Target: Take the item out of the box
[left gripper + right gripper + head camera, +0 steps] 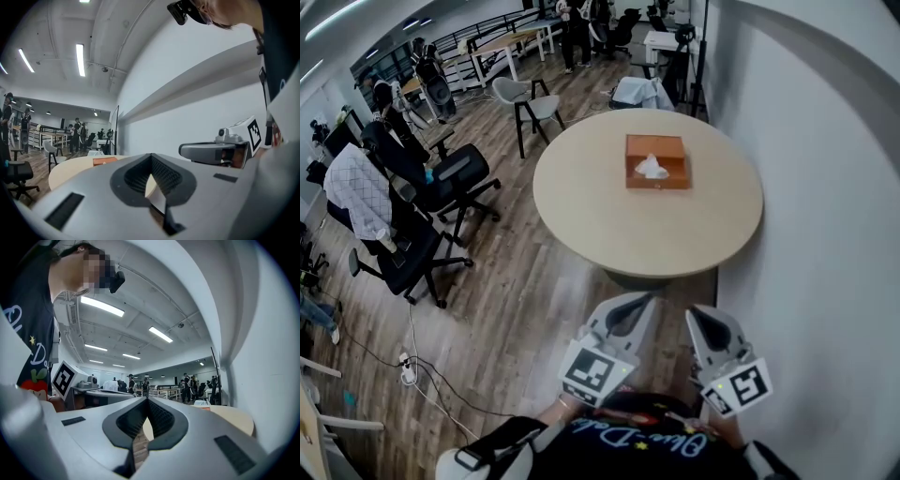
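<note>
An orange-brown box [656, 161] lies on the round beige table [581, 202], with a white tissue [652, 169] sticking out of its top. Both grippers hang close to my body, well short of the table's near edge. My left gripper [649, 298] and right gripper [694, 311] point toward the table, jaws together, nothing held. In the left gripper view the left gripper [151, 154] has the box [104, 161] small and far ahead. The right gripper view looks past the right gripper [146, 399] to the table's edge [234, 418].
A white wall [825, 187] runs along the right of the table. Black office chairs [431, 234] stand on the wooden floor to the left, and a grey chair [530, 103] stands beyond the table. Cables and a power strip [408, 370] lie at lower left. People stand far off.
</note>
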`<act>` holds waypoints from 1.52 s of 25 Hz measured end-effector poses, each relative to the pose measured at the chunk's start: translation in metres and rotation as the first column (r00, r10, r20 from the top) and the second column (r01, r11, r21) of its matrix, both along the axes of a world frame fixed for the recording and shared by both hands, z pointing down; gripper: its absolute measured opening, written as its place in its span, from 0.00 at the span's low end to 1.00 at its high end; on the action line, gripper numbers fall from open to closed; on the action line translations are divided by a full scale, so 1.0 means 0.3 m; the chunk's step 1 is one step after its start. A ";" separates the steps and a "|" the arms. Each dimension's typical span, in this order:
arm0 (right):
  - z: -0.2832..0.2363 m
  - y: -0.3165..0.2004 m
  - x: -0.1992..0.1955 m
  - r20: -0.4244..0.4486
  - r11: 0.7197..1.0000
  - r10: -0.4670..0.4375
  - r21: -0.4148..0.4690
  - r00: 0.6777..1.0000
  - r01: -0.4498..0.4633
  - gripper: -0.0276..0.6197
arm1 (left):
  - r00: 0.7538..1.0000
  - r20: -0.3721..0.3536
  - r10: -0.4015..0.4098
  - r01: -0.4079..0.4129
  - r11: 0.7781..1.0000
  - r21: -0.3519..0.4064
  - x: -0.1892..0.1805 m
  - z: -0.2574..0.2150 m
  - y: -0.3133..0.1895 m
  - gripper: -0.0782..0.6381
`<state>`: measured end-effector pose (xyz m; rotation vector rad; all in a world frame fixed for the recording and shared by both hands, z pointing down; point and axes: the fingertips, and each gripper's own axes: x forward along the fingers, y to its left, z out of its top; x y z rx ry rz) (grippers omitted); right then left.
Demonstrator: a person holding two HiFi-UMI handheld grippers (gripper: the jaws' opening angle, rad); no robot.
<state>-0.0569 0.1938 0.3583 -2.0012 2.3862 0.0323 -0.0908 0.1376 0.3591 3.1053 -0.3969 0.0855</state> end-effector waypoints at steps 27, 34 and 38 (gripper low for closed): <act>0.037 -0.335 -0.048 0.020 1.000 -0.007 -0.023 1.000 0.007 0.04 | 1.000 0.008 0.007 -0.007 1.000 -0.016 -0.044 0.041 -0.316 0.09; 0.027 -0.456 0.022 0.009 0.997 -0.073 0.002 0.997 0.073 0.04 | 0.998 0.020 -0.051 0.051 0.999 0.006 0.007 0.029 -0.420 0.09; 0.013 -0.529 0.084 0.036 0.996 -0.093 0.002 0.995 0.093 0.04 | 0.996 0.019 -0.083 0.083 0.997 0.002 0.067 0.025 -0.493 0.09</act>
